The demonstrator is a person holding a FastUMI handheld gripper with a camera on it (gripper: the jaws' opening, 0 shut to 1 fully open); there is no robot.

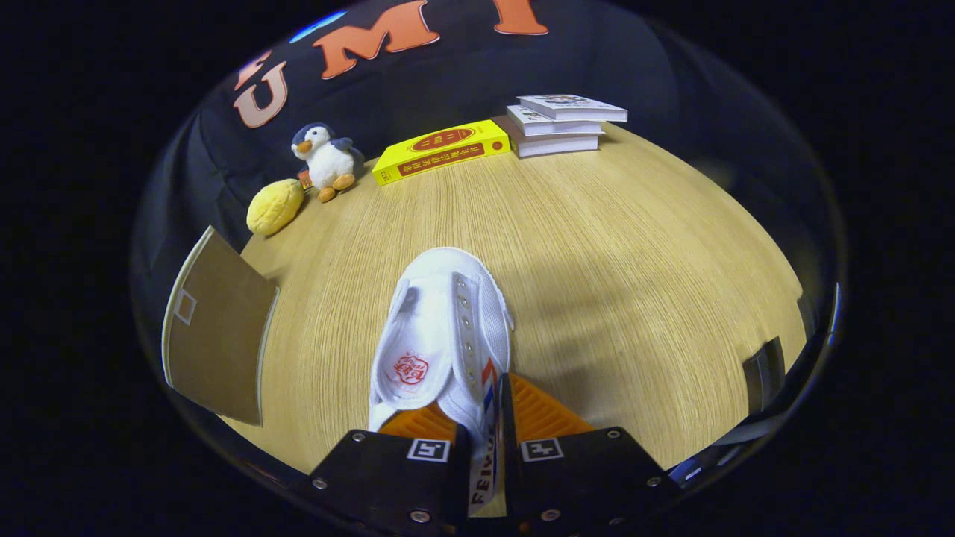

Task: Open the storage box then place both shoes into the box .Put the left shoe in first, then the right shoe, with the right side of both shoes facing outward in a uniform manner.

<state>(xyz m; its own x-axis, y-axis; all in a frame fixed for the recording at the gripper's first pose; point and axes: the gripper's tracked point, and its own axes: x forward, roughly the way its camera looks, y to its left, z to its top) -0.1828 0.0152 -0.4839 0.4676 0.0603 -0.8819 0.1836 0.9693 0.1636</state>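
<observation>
Fingers [483, 429] nearest the lens: closed on the side wall of a white canvas shoe [442, 335] near its heel, one finger inside the opening, the other outside against the striped flank. Both appear to press the cloth, which is pinched thin between them.

Shoe points away from the fingers, toe toward the far books; whether its sole rests on the wooden worktop [634, 246] or hangs just above cannot be told. Which foot it is: not certain from here.

Handling, judged: light, soft upper, rubber sole stiffer. A hold on the thin wall lets the toe droop and swing; deeper purchase nearer the heel would be steadier.

A brown flap [216, 328], likely the storage box's opened lid, stands beside the shoe.

Far edge: plush penguin [324, 158], yellow plush [275, 206], yellow book [442, 151], stacked books [563, 123].
</observation>
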